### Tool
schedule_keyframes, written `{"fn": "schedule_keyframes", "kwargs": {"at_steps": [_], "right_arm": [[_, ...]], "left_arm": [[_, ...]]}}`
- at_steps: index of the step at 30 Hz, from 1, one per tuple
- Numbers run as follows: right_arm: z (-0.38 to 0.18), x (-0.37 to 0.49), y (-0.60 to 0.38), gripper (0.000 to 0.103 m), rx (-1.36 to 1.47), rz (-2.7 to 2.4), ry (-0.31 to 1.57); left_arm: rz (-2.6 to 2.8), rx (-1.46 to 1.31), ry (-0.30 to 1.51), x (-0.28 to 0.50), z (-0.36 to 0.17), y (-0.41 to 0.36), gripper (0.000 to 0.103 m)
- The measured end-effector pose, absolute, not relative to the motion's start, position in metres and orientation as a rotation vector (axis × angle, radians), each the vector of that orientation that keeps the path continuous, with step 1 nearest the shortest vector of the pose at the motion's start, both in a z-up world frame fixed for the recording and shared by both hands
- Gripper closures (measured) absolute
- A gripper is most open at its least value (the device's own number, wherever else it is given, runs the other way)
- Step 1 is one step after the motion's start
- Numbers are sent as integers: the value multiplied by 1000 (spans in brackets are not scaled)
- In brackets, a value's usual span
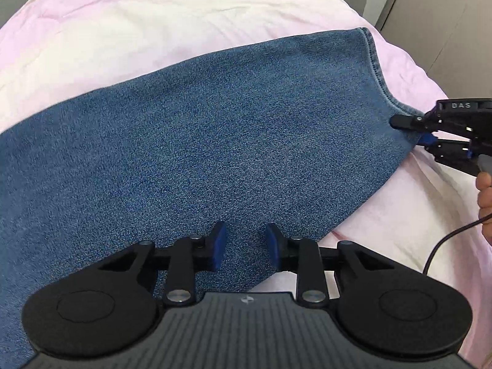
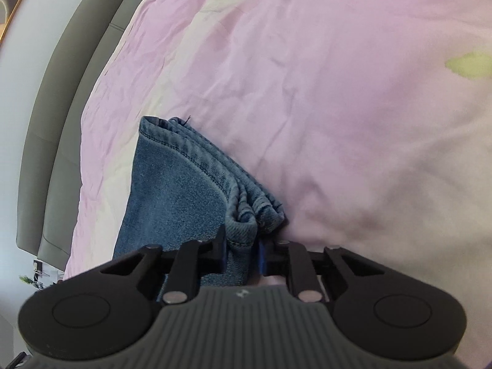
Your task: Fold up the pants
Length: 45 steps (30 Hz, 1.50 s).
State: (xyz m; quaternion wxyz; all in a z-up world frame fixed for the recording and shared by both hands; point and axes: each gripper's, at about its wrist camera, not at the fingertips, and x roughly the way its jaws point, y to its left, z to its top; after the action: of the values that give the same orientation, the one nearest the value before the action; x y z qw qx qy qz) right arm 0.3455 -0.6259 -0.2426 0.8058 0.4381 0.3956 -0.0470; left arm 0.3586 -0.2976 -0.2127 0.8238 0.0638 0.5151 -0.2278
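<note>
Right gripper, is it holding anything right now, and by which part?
The right gripper is shut on the jeans, pinching the stacked hems at one corner. The left gripper is open, holding nothing.

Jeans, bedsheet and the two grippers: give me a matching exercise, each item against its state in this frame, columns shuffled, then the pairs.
Column one:
1. left gripper
2. right gripper
3. jeans
4. bedsheet

Column two:
A. pink and cream, wrinkled, lying under everything
B. jaws apart, over the denim, gripping nothing
C. blue denim, legs stacked, hems together
D. jaws shut on a hem corner

Pairs: 1-B, 2-D, 3-C, 4-A
</note>
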Motion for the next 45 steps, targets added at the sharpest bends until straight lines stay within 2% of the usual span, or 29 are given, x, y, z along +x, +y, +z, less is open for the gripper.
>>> {"fn": "schedule_keyframes", "kwargs": {"at_steps": [10, 20, 24, 29, 38, 45], "right_arm": [[-172, 342, -611, 95, 813, -40, 785], [-69, 347, -535, 95, 591, 96, 743], [-30, 349, -488, 95, 462, 157, 709], [1, 353, -424, 94, 382, 226, 723], [-4, 361, -292, 94, 274, 360, 810], [-70, 356, -195, 94, 147, 458, 966]], "left_arm": [[-509, 35, 1039, 336, -179, -251, 68], [-488, 65, 1044, 327, -205, -243, 70], [-520, 36, 1004, 316, -185, -227, 70], [-496, -25, 946, 305, -151, -170, 70], [-337, -157, 902, 289, -128, -48, 70], [-254, -367, 875, 276, -142, 30, 70]]}}
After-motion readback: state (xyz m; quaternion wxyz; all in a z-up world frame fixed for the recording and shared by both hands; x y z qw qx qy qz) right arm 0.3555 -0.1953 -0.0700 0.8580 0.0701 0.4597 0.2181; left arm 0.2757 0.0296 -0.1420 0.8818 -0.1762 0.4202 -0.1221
